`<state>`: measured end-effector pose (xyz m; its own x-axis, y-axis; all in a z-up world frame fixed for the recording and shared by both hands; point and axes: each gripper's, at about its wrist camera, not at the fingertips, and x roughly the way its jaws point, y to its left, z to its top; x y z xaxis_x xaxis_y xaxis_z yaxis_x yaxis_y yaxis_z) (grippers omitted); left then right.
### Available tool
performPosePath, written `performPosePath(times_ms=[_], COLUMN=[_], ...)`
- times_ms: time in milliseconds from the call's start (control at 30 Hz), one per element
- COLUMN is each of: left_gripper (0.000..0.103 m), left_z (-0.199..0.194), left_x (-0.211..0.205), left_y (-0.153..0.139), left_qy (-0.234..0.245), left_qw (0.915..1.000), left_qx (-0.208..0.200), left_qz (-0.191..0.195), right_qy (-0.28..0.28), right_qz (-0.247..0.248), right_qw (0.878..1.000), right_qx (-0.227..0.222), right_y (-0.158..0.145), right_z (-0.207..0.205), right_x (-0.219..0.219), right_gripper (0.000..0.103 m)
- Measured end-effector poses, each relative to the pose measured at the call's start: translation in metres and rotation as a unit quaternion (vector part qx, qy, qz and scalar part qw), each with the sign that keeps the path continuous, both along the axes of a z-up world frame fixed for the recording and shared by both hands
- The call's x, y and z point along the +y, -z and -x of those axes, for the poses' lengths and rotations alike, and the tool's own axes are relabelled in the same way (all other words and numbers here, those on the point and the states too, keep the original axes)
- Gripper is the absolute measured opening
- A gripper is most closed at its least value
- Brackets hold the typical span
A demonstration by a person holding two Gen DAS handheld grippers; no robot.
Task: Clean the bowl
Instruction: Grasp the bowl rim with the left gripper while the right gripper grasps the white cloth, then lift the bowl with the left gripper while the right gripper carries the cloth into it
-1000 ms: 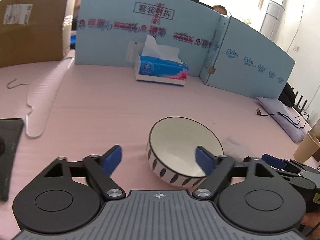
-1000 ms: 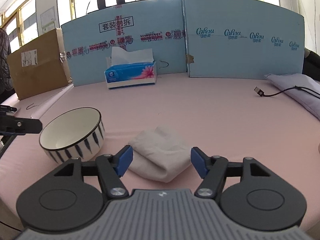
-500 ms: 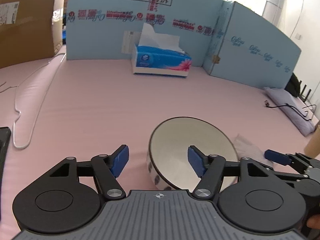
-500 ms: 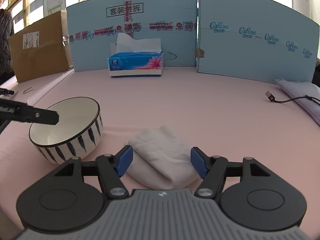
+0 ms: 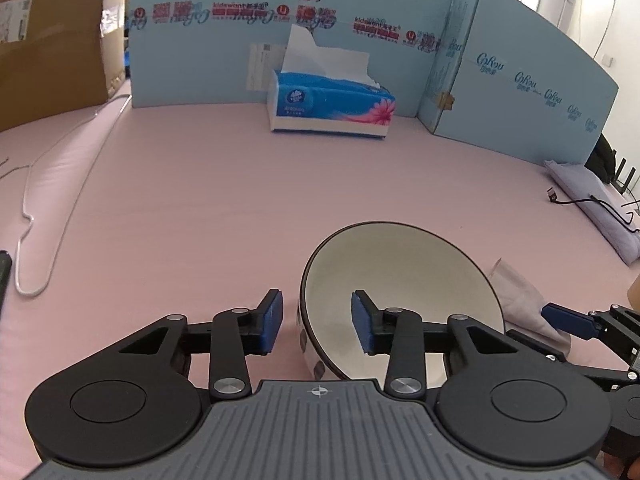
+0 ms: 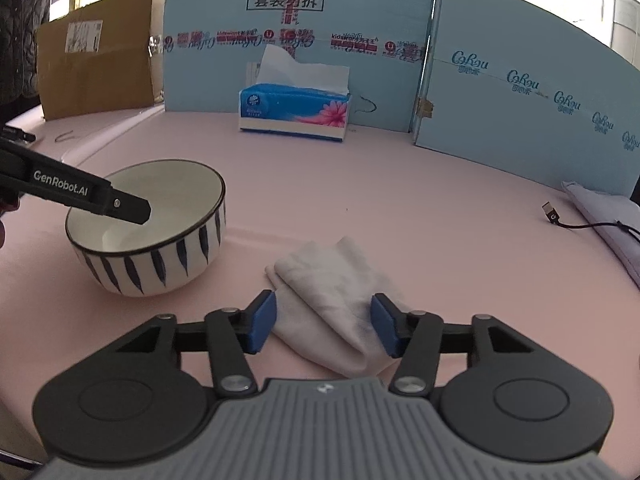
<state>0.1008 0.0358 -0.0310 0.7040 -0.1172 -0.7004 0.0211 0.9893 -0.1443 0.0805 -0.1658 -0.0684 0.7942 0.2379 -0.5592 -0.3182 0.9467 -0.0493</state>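
Observation:
A white bowl (image 5: 400, 280) with a dark rim and blue stripes (image 6: 160, 256) stands on the pink table. My left gripper (image 5: 317, 320) straddles its near rim, with one finger inside and the other outside. Its jaws are closing, and a gap still shows between the outer pad and the bowl's wall. In the right wrist view, that inner finger (image 6: 100, 196) reaches into the bowl. A folded white cloth (image 6: 332, 280) lies to the right of the bowl. My right gripper (image 6: 323, 324) has the cloth's near end between its closing jaws, and the cloth looks unsqueezed.
A blue tissue box (image 5: 332, 108) stands at the back before blue cardboard panels (image 6: 296, 32). A brown cardboard box (image 6: 96, 68) sits back left. A white wire hanger (image 5: 28, 220) lies at the left. A black cable (image 6: 576, 222) and a lilac cloth (image 6: 612, 224) lie far right.
My left gripper moved forward and down onto the bowl's rim, and its jaws narrowed a lot. My right gripper edged closer to the cloth, and its jaws narrowed around it.

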Motion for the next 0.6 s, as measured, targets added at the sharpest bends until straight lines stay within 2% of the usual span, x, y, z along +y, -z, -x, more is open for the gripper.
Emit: performPosePath(times_ms=[133,267,600], left_gripper=[0.031,0.026,0.024], left_z=[-0.003,-0.006,-0.007], left_x=[-0.002,-0.004,-0.005], left_y=[0.002,0.002,0.001], left_qy=[0.001,0.007,0.009], left_qw=[1.0,0.9998,0.9997], left_qx=[0.004,0.006,0.008], left_qz=[-0.006,-0.016,-0.022], right_qy=[-0.003,-0.006,-0.011], right_qz=[0.004,-0.002,-0.009], right_qw=[1.0,1.0,1.0], right_qx=[-0.001,0.001,0.002], right_y=[0.0,0.001,0.0], right_z=[0.0,-0.001,-0.001], right_x=[0.0,-0.003,-0.01], right_gripper=[0.048,0.041,0.032])
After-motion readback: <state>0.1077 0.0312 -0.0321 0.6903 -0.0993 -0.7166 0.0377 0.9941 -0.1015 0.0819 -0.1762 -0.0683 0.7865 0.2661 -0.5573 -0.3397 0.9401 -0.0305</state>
